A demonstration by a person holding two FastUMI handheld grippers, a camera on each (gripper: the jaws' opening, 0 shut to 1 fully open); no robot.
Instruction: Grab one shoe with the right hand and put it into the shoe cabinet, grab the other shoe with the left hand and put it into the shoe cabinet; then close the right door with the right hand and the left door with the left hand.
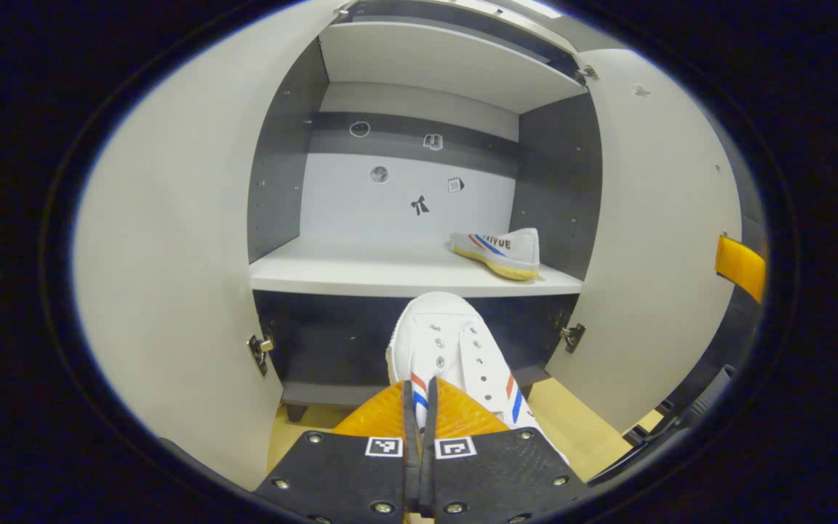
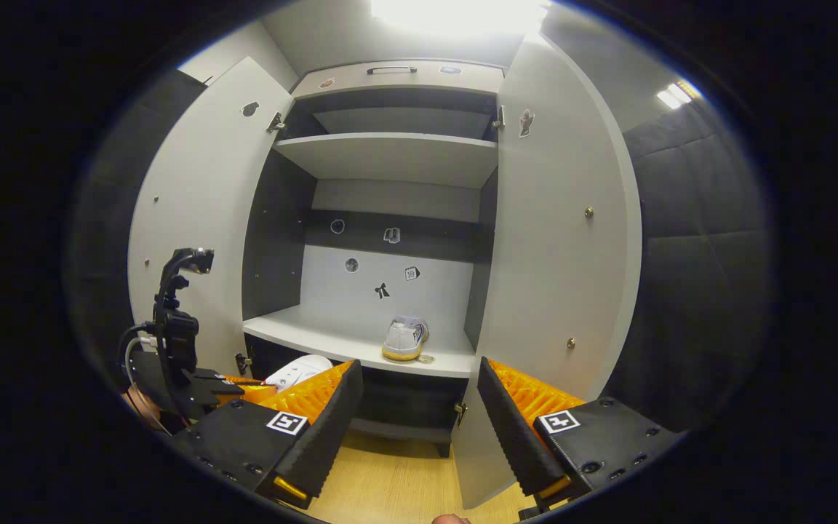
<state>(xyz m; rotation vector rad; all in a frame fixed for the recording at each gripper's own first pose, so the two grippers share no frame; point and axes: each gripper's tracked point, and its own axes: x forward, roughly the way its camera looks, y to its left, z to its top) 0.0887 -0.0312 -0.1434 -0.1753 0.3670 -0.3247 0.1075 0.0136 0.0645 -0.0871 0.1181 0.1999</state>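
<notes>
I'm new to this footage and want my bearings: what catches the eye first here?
The open cabinet, both doors swung wide, with one white shoe already on its middle shelf at the right. Next, the second shoe pinched in the left gripper just below that shelf. In the right gripper view, the right gripper hangs open and empty before the cabinet.

The cabinet (image 2: 397,156) looks like smooth matt board, with small shiny metal hinges (image 1: 260,348) at its doors. Both shoes, one on the shelf (image 1: 499,251) and one at six o'clock (image 1: 452,349), are white cloth with metal eyelets. The floor (image 2: 390,473) looks like pale, smooth wood.
</notes>
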